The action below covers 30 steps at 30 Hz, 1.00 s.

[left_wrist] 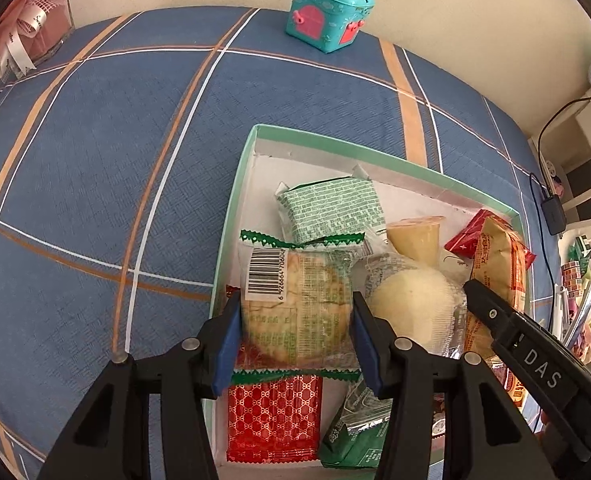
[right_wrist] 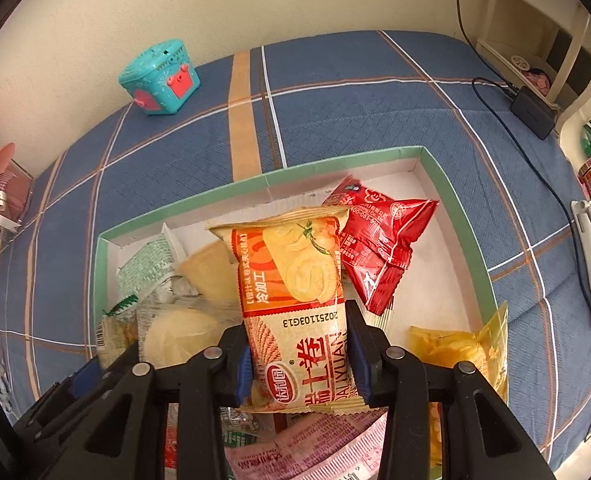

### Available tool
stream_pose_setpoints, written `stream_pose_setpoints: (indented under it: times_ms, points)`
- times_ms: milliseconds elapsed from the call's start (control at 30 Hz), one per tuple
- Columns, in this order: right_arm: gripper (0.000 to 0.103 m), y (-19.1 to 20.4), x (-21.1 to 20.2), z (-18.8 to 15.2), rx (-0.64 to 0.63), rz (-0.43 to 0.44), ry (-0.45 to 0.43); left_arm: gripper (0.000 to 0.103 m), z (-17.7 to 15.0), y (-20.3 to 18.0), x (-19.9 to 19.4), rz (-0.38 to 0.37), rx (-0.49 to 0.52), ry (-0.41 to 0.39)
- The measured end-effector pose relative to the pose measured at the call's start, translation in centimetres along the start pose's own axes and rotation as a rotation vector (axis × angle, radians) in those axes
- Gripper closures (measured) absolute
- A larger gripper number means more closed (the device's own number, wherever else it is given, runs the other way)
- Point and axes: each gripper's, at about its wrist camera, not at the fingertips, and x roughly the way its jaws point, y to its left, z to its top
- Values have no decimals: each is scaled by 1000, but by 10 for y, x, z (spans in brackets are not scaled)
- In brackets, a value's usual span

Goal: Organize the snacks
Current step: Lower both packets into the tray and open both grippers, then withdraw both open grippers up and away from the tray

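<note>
A shallow white box with a green rim (left_wrist: 231, 216) (right_wrist: 199, 200) lies on the blue plaid cloth and holds several snack packets. My left gripper (left_wrist: 296, 300) is shut on a clear-wrapped round cake with a barcode (left_wrist: 295, 312), low in the box's left side. My right gripper (right_wrist: 297, 320) is shut on an orange roll-cake packet (right_wrist: 295, 272) (left_wrist: 495, 264), which stands upright over the box. One black finger (left_wrist: 495, 316) of the right gripper shows in the left wrist view. Around them lie a white round cake (left_wrist: 411, 308), a jelly cup (left_wrist: 415, 236) and a red packet (right_wrist: 379, 240).
A teal toy chest (left_wrist: 329, 14) (right_wrist: 161, 80) stands at the far edge by the wall. A pink gift box (left_wrist: 35, 28) sits far left. A black charger with its cable (right_wrist: 533, 110) and cream shelves are at the right. A yellow packet (right_wrist: 455, 352) leans over the box's right rim.
</note>
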Motion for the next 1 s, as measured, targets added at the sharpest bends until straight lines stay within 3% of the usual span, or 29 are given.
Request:
stream_pose_setpoints:
  times_ms: [267, 367, 567, 667, 767, 933, 1000]
  points:
    - [53, -2, 8, -2, 4, -17, 23, 41, 0, -3, 2, 16, 5, 3]
    - [38, -3, 6, -2, 10, -24, 19, 37, 0, -5, 2, 14, 4, 11]
    - [32, -9, 2, 2, 42, -24, 26, 34, 4, -10, -4, 32, 23, 15]
    - [23, -10, -4, 4, 50, -26, 17, 29, 8, -10, -11, 25, 21, 3]
    - [21, -11, -13, 6, 55, -22, 0, 21, 11, -9, -20, 31, 21, -12]
    - [20, -11, -24, 9, 50, -22, -20, 19, 14, -7, -30, 54, 21, -47]
    - [12, -10, -28, 9, 46, -22, -29, 15, 15, -3, -32, 83, 11, -64]
